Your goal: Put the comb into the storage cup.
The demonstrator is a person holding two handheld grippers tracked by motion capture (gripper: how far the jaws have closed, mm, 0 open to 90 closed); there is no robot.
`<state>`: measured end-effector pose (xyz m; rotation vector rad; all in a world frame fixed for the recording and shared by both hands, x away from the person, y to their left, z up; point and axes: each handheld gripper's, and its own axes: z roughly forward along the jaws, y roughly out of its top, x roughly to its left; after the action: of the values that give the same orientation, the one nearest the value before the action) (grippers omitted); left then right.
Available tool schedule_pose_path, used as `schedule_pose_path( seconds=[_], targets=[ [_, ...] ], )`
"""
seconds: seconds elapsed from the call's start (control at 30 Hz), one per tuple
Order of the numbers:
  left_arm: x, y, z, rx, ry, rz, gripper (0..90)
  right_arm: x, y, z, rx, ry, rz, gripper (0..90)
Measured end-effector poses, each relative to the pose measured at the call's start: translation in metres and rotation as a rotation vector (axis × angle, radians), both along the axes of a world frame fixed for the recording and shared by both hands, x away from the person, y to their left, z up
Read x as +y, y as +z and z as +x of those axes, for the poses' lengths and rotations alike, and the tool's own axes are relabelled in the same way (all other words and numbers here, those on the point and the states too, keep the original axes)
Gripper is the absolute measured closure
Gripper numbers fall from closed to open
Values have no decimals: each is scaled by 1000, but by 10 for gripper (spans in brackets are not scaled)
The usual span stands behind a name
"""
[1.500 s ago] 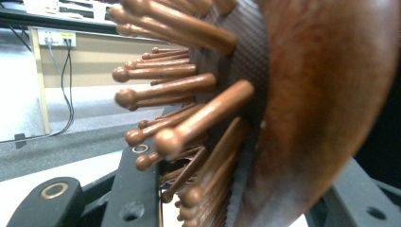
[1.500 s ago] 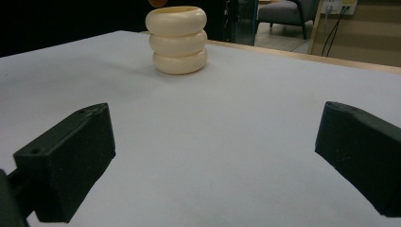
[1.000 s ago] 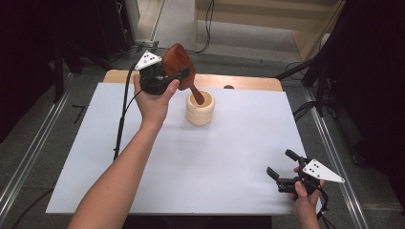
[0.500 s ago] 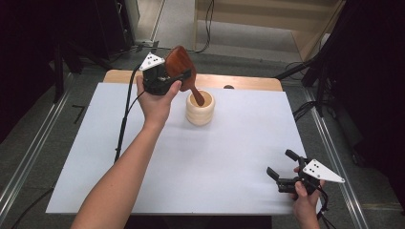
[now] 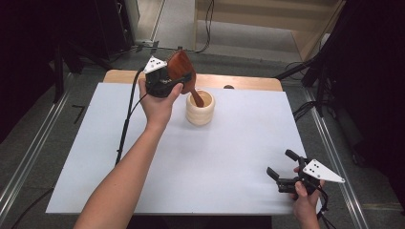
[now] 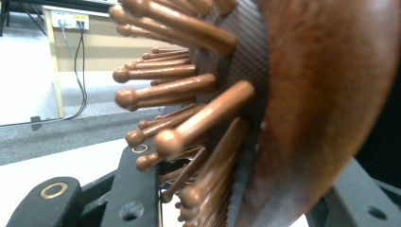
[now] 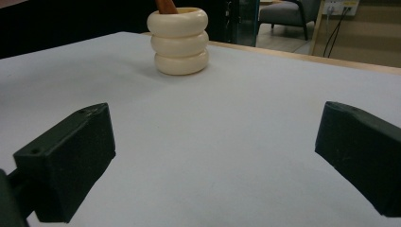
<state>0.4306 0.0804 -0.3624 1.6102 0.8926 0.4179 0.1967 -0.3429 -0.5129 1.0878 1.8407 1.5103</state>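
A brown wooden hairbrush (image 5: 182, 69) stands tilted, its handle down inside a cream ribbed cup (image 5: 200, 109) at the back middle of the table. My left gripper (image 5: 168, 81) is shut on the brush's head, held by a hand just left of the cup. In the left gripper view the brush's wooden pins (image 6: 189, 123) and rounded back fill the space between the jaws. My right gripper (image 5: 282, 169) rests open at the table's front right corner, nothing between its jaws. From there, the right gripper view shows the cup (image 7: 179, 41) far ahead.
A white sheet (image 5: 143, 181) covers the wooden table (image 5: 239, 82). A cable (image 5: 125, 124) trails from the left gripper down the table's left side. Dark stands and floor cables lie beyond the back edge.
The left gripper with the brush head has shifted slightly right and toward the cup, tilting the brush more upright. The right gripper has stayed put.
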Motion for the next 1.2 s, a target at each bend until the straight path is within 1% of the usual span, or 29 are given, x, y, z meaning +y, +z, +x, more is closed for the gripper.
schedule_pose_path(
  seconds=[0.17, 0.4, 0.5, 0.53, 0.57, 0.73, 0.83, 1.2],
  targets=[
    [-2, -4, 1, 3, 3, 3, 560, 0, 0, 0, 0, 1, 1, 0],
    [-7, -11, 2, 12, 8, 25, 560, 0, 0, 0, 0, 2, 3, 0],
    [-9, -14, 2, 8, 20, 31, 559, 0, 0, 0, -1, 1, 3, 0],
    [-9, -15, 2, 7, 17, 34, 559, 0, 0, 0, -1, 2, 3, 0],
    [-9, -17, 3, 11, 15, 30, 559, 0, 0, 0, -1, 1, 3, 0],
    [-11, -24, 5, 22, 20, 45, 559, 0, 0, 0, 1, 1, 2, 0],
    [-12, -29, 5, 28, 23, 44, 559, 0, 0, 0, 0, 2, 2, 0],
    [-18, -41, 9, 46, 30, 63, 558, 0, 0, 1, 1, 2, 2, 0]
  ],
)
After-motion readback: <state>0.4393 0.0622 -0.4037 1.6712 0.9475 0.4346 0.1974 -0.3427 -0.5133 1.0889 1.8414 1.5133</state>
